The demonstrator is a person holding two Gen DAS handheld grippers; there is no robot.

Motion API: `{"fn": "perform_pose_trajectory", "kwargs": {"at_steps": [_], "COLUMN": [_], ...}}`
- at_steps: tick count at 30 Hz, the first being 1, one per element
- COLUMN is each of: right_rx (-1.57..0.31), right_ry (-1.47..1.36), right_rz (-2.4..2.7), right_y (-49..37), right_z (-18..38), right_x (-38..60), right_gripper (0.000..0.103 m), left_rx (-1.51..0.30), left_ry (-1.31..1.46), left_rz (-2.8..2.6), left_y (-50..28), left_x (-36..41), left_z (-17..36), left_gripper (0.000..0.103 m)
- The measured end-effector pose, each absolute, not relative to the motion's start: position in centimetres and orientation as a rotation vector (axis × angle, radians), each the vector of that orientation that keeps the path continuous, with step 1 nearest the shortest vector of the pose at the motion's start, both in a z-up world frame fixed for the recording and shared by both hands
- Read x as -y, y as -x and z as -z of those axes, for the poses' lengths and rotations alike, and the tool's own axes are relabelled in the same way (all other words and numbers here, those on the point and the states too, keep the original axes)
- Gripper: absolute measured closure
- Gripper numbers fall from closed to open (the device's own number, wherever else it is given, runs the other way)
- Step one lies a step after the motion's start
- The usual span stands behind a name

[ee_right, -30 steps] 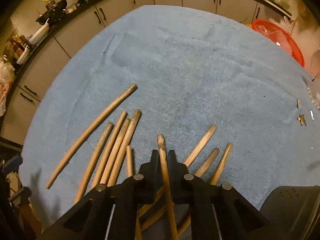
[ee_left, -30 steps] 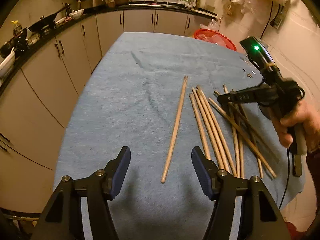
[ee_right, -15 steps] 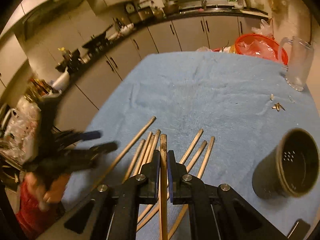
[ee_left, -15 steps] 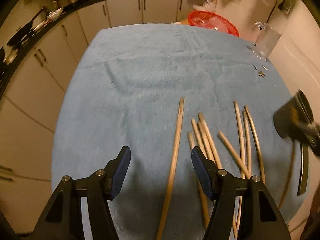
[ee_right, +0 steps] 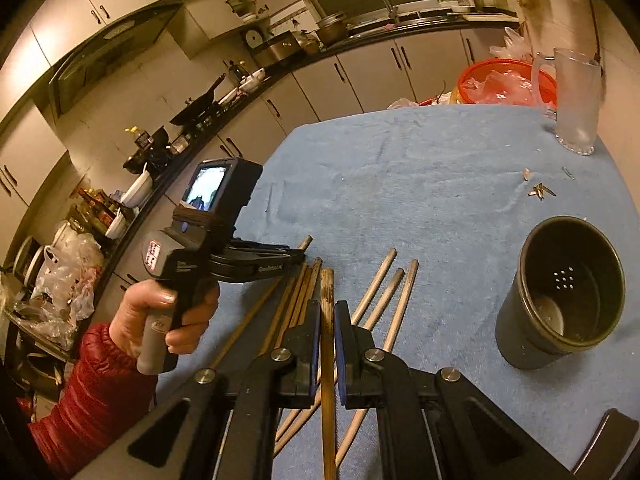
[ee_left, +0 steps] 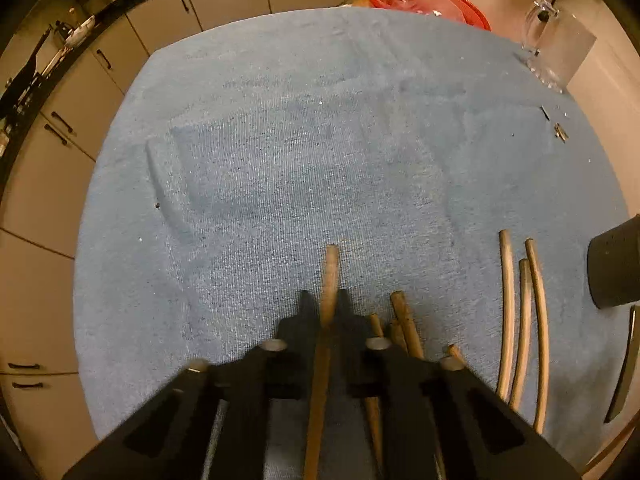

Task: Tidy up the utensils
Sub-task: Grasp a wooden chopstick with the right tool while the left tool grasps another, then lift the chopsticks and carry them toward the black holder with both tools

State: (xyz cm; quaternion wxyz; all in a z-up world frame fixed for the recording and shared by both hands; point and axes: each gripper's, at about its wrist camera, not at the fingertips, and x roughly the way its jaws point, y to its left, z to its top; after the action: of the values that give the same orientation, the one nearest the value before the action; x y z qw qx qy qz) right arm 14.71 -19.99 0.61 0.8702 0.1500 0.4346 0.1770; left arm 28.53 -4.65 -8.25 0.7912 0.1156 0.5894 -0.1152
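Right gripper [ee_right: 328,316] around chopstick [ee_right: 327,360], lower end cropped.

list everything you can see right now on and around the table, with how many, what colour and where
Chopstick in left gripper: one, brown wood, clamped between the fingers, lying low over the cloth.
Chopstick in right gripper: one, brown wood, clamped and raised above the others.
Loose chopsticks: about seven or more, tan wood, lying on the cloth near both grippers.
Utensil holder: one, dark grey, upright and empty, right side of the table.
Glass mug: one, clear, far right corner.
Cloth: one, blue, covering the table.
Basket: one, red, beyond the far edge.
Small scraps: a few, pale, near the mug.
Left gripper: black, shut.
Right gripper: black with blue pads, shut.
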Motion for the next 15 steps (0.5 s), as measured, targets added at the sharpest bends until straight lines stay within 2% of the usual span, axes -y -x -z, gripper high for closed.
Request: {"fn": "perform_pose_trajectory", "kwargs": {"at_steps": [5,15], "right_rx": [-0.867,-0.666], "right_ry": [-0.321,-0.263], "right_rz": [-0.357,-0.299], "right_y": [-13.6,-8.6], "right_z": [-1.2,-5.3], "right_x": [20.1,19.6], "right_gripper": [0.096,0.096], "left_rx": [-1.205,-0.843], "left_ry": [-0.184,-0.043], "left_rz": [0.247,0.273], "left_y": [-26.5,-15.7], "left_x": [2.4,-2.7], "left_z": [6.6,-4.1], "left_gripper": [0.096,0.096]}}
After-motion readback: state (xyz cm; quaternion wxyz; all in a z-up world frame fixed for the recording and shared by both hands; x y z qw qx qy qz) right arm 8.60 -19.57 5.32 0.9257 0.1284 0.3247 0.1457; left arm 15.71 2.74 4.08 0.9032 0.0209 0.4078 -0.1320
